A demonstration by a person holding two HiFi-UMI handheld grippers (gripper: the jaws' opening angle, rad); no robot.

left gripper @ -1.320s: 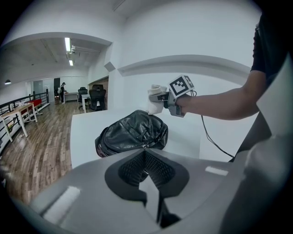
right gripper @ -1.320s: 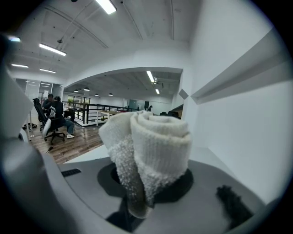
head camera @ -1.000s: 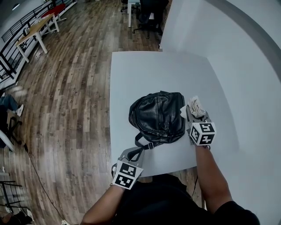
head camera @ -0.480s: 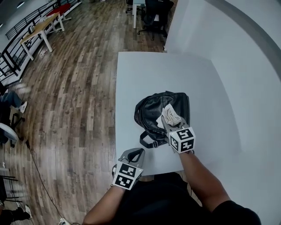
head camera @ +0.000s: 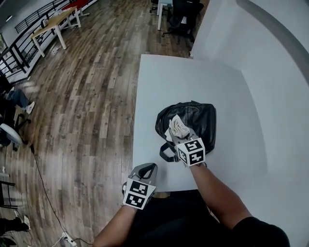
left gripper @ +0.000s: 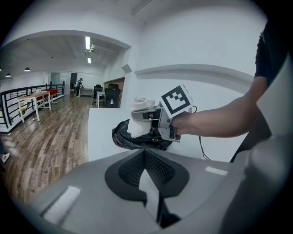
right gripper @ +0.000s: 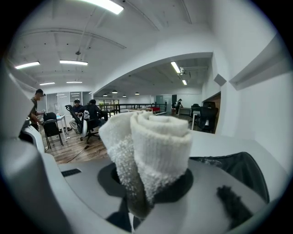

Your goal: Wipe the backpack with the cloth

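- Right gripper (head camera: pixel 180 134): jaws clamped on the rolled white cloth (right gripper: pixel 151 146). The roll stands proud of the tips, probably so fabric meets the leather first.
- Cloth is over the black backpack (head camera: pixel 199 118), at its 8 o'clock side and seemingly touching. The backpack lies mid-table (head camera: pixel 193 77).
- Left gripper (head camera: pixel 145 170): jaws together and empty, parked at the backpack's 7 o'clock, probably to stay clear of the wiping.

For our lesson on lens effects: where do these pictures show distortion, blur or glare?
Head view: fisheye bows the table edges and floorboards. Left gripper view: dark round vignette, near fingers soft. Right gripper view: cloth looms large, ceiling light blows out.
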